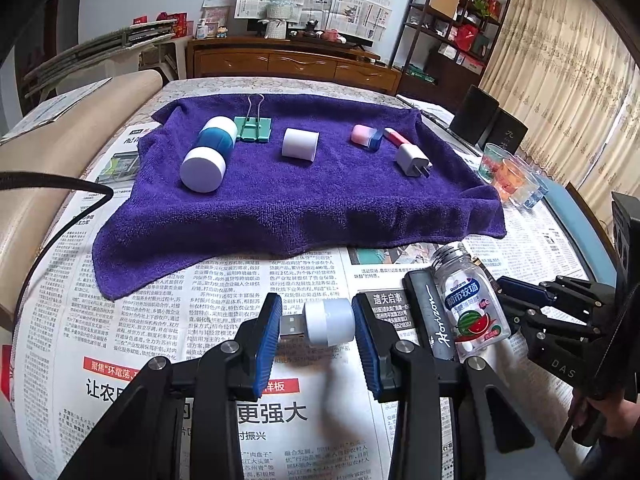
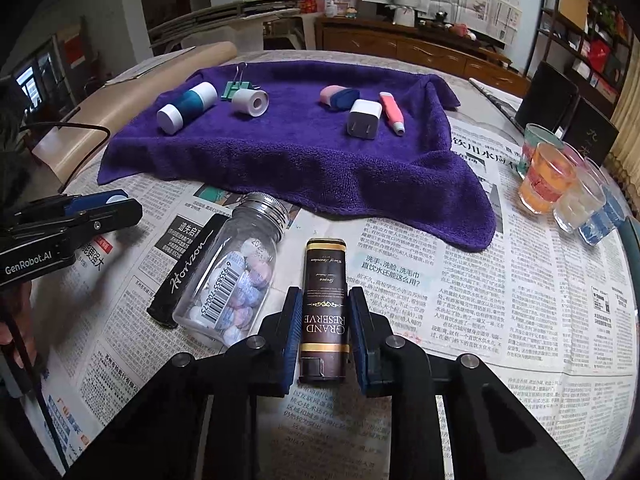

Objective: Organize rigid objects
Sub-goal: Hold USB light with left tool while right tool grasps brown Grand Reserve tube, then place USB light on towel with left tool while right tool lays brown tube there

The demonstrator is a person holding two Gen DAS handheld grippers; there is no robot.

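While the left gripper [image 1: 316,326] clasps a white USB plug [image 1: 324,322], the right gripper [image 2: 325,330] clenches a brown gold-banded tube [image 2: 325,300].

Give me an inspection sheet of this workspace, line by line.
Surface: newspaper-covered table, purple towel spread on it.
Job's things: white USB night light; brown Grand Reserve tube; clear candy bottle; black Horizon case; white charger plug, green binder clip on towel.
Clutter: coloured glass cups.
Grippers: left gripper shut on night light; right gripper shut on tube.
Cables: black cable.
Surroundings: wooden cabinet, curtains.
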